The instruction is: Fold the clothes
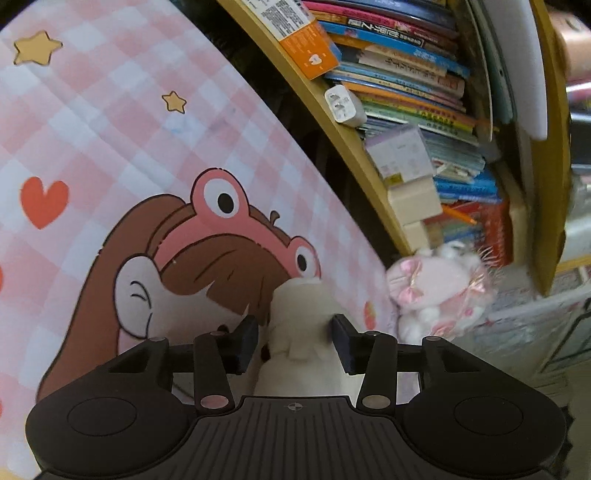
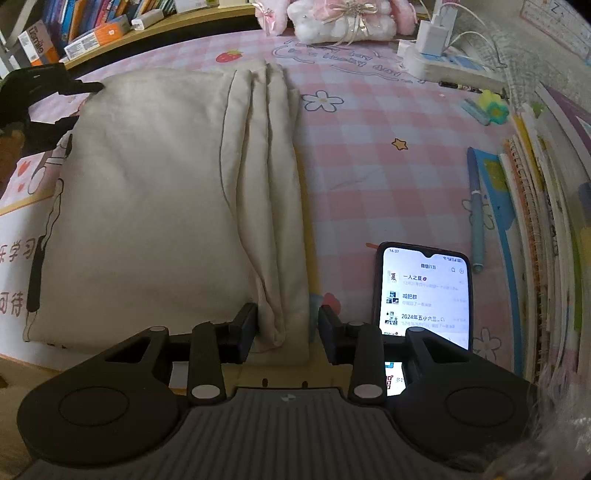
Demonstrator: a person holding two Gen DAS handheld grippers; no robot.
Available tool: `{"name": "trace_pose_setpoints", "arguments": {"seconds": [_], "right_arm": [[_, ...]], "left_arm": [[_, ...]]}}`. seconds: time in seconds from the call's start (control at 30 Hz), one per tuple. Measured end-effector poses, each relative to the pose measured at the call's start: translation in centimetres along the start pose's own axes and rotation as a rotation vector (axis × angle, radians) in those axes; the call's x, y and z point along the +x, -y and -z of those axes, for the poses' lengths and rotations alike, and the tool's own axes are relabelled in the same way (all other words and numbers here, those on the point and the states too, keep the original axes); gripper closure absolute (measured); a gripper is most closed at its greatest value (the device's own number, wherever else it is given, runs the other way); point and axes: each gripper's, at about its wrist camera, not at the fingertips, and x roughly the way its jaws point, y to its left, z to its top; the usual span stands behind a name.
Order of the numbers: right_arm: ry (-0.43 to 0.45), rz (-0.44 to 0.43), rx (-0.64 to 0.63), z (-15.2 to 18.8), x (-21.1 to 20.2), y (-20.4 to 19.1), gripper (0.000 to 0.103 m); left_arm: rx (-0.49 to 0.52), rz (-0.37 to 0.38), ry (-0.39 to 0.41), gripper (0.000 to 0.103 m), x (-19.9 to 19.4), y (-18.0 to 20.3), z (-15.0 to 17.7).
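A cream garment (image 2: 159,206) lies folded on the pink checked desk mat (image 2: 369,177), with several lengthwise pleats along its right edge. My right gripper (image 2: 287,328) is open, its jaws on either side of the garment's near right corner, resting low over it. My left gripper (image 1: 294,341) is open around a bunched white corner of the garment (image 1: 299,332), held over the mat's cartoon girl print (image 1: 207,258). The left gripper also shows in the right wrist view (image 2: 51,107) at the garment's far left corner.
A lit phone (image 2: 424,295) lies right of my right gripper, a blue pen (image 2: 476,210) and stacked notebooks (image 2: 543,229) beyond it. A pink plush (image 2: 343,18), power strip (image 2: 443,62) and bookshelf (image 1: 406,92) line the mat's far edge.
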Motion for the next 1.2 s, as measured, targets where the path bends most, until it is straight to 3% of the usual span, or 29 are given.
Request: {"name": "trace_pose_setpoints", "arguments": {"seconds": [0.07, 0.1, 0.13, 0.2, 0.27, 0.37, 0.47, 0.5, 0.53, 0.83, 0.93, 0.97, 1.0, 1.03, 1.2], "right_arm": [[-0.004, -0.003, 0.016, -0.1, 0.1, 0.1, 0.069], [-0.006, -0.004, 0.024, -0.1, 0.1, 0.2, 0.069], [-0.008, -0.005, 0.032, -0.2, 0.2, 0.3, 0.069], [-0.013, -0.008, 0.042, -0.3, 0.3, 0.4, 0.069], [-0.015, -0.013, 0.052, -0.4, 0.4, 0.4, 0.069], [-0.019, -0.018, 0.059, -0.5, 0.5, 0.2, 0.069], [-0.027, -0.030, 0.053, -0.7, 0.6, 0.1, 0.069], [-0.028, -0.031, 0.052, -0.7, 0.7, 0.0, 0.069], [-0.028, -0.032, 0.051, -0.7, 0.7, 0.0, 0.069], [-0.019, -0.048, 0.034, -0.5, 0.8, -0.1, 0.067], [-0.018, -0.052, 0.024, -0.6, 0.8, -0.2, 0.066], [-0.016, -0.055, 0.019, -0.6, 0.8, -0.1, 0.065], [-0.015, -0.057, 0.016, -0.6, 0.8, -0.1, 0.065], [-0.014, -0.059, 0.011, -0.6, 0.7, -0.1, 0.064], [-0.016, -0.076, -0.010, -0.8, 0.8, -0.2, 0.064]], "left_arm": [[0.069, -0.012, 0.012, 0.076, -0.1, 0.9, 0.0], [0.103, -0.018, 0.017, 0.090, -0.2, 1.3, 0.0], [0.155, -0.025, 0.029, 0.091, -0.4, 2.0, 0.1], [0.476, -0.035, 0.119, 0.091, -2.2, 6.0, 1.6], [0.665, -0.028, 0.158, 0.091, -2.8, 8.0, 2.9], [0.491, -0.106, 0.055, 0.089, -0.4, 5.9, 0.4], [0.318, -0.118, 0.015, 0.076, 0.4, 3.4, -0.4], [0.292, -0.112, 0.020, 0.064, 0.1, 3.0, -0.3], [0.282, -0.112, 0.024, 0.049, -0.2, 2.7, 0.0], [0.256, -0.087, -0.013, 0.045, -3.3, 1.5, 3.5], [0.244, -0.070, -0.032, 0.049, -3.9, 1.2, 5.0], [0.245, -0.074, -0.040, 0.060, -3.8, 1.3, 5.3], [0.256, -0.097, -0.050, 0.083, -3.6, 1.4, 5.7], [0.284, -0.138, -0.045, 0.090, -3.6, 1.7, 6.1], [0.407, -0.213, 0.030, 0.094, -5.3, 3.2, 6.7]]}}
